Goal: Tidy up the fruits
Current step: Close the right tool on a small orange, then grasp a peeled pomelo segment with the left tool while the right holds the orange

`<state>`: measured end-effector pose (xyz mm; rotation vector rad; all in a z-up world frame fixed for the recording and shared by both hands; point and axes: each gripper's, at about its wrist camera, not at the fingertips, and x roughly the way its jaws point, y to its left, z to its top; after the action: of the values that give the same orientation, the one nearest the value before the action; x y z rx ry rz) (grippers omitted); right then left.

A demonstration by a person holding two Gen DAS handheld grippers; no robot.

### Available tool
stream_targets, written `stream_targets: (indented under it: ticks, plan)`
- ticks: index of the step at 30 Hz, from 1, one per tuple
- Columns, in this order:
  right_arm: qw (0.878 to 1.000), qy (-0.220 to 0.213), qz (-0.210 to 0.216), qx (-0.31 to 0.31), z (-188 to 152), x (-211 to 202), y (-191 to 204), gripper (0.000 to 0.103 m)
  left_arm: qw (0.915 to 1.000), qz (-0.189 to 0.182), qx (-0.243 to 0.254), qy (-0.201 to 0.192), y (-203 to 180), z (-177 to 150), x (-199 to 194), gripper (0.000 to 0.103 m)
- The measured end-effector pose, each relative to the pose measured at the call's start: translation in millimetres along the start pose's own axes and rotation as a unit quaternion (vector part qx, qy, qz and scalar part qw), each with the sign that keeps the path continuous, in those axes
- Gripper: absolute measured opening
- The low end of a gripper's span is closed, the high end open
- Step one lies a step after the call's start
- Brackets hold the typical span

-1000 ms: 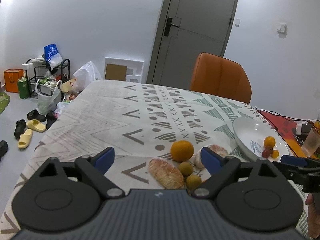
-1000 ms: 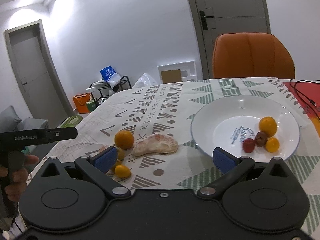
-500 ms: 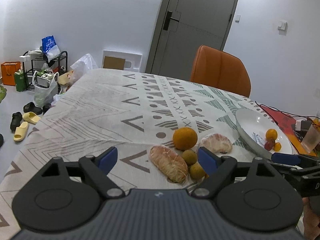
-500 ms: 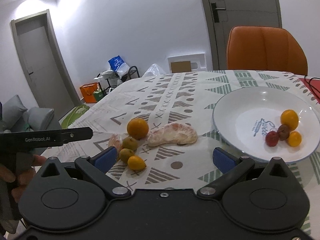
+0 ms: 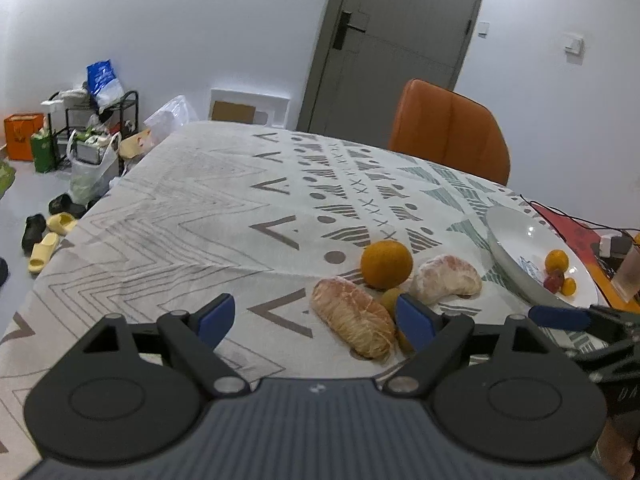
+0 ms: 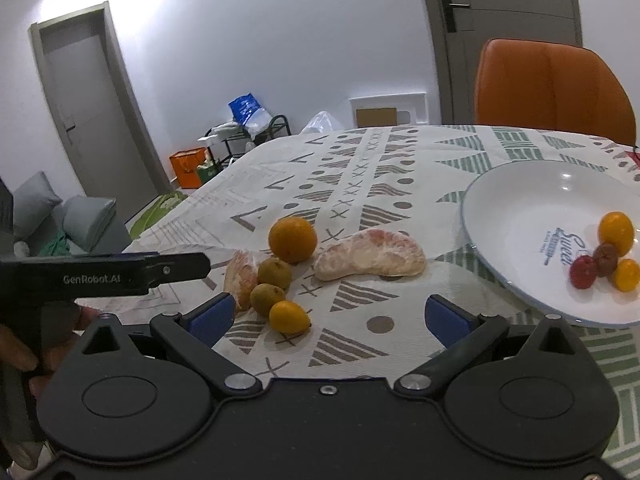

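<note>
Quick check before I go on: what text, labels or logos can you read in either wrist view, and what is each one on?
"GenRobot.AI": white lettering on the side of the left gripper, seen in the right wrist view.
Blue script logo inside the white plate: looks like "Sweet", uncertain; the small print beside it is too small to read.
Orange bag and blue bag on the rack: printing too blurred to read.

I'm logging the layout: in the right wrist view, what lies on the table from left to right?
Pomelo piece → orange → second pomelo piece → white plate → red fruit in the plate.
</note>
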<state>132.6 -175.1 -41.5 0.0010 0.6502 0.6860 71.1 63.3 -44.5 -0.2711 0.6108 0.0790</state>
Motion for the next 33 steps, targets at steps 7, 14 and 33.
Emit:
stream_targets:
  ticks: [7, 14, 33]
  plan:
    - [0.999, 0.04, 0.023, -0.006, -3.2, 25.0, 7.1, 0.064, 1.0, -0.002, -0.008, 0.004, 7.7, -0.6, 2.3, 0.087]
    - [0.998, 0.045, 0.035, -0.018, -3.6, 37.6, 12.1, 0.026, 0.9998, -0.009, -0.009, 0.014, 6.8, -1.8, 8.7, 0.083]
    - [0.999, 0.027, 0.025, 0.005, -4.1, 16.2, -9.5, 0.025, 0.9991, -0.003, 0.016, 0.038, -27.5, -0.5, 36.0, 0.07]
